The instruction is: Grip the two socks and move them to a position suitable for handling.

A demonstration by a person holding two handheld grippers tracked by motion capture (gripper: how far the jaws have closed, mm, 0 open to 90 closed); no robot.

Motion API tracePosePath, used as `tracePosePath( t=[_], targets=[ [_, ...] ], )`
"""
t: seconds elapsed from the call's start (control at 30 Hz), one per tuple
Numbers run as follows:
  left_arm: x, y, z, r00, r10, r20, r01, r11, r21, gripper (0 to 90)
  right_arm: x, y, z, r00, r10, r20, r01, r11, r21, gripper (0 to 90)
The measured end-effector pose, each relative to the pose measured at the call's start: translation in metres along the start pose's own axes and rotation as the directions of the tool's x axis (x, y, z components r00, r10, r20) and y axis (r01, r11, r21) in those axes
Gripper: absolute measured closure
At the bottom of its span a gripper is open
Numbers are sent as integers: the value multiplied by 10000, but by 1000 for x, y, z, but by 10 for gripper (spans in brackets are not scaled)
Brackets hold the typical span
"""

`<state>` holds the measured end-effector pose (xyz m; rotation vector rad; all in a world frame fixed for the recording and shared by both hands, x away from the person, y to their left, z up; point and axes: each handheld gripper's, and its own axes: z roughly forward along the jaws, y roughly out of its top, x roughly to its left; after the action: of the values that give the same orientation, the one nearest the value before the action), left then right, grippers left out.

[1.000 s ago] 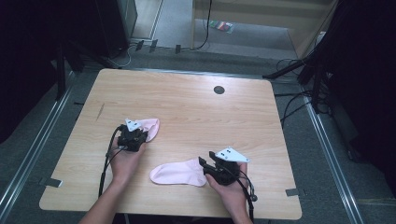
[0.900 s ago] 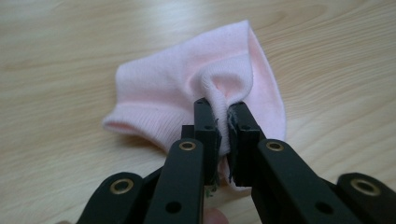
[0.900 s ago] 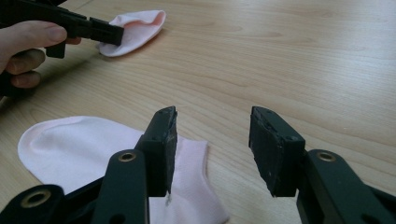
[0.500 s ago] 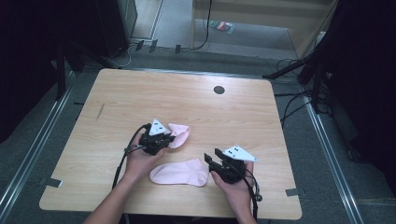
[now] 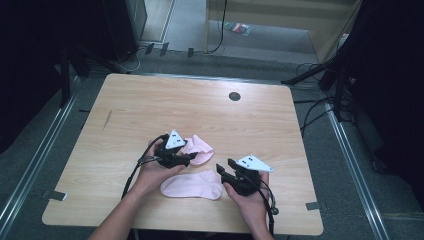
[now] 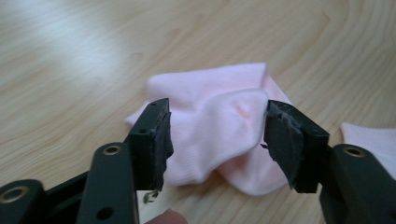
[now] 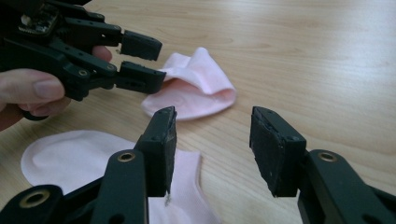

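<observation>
High view: left claw point(image 5: 192, 156) spread beside the crumpled sock point(image 5: 200, 150), right claw point(image 5: 221, 171) spread at 3 o'clock of the flat sock point(image 5: 192, 184); pairing under way, next laying the crumpled one flat.

No legible text, label, brand, number or sign on any surface.

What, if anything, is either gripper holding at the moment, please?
Nothing. The left gripper stands open around the crumpled pink sock, and the right gripper is open over the flat pink sock.
</observation>
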<state>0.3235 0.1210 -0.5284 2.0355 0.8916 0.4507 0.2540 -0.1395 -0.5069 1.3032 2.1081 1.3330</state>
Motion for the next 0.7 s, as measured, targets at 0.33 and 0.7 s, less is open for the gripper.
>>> tracePosePath(
  t=[0.33,0.7],
  targets=[
    [24,-24,-29,9843,-1650,-629,1636,9862,-271,382,20,32,28,9944,-956,-447,961,9953,96,586],
    [32,-46,-45,9546,-2580,-1490,2555,9661,-361,425,47,49,101,9770,-1946,-867,2051,9692,1361,584]
  ],
)
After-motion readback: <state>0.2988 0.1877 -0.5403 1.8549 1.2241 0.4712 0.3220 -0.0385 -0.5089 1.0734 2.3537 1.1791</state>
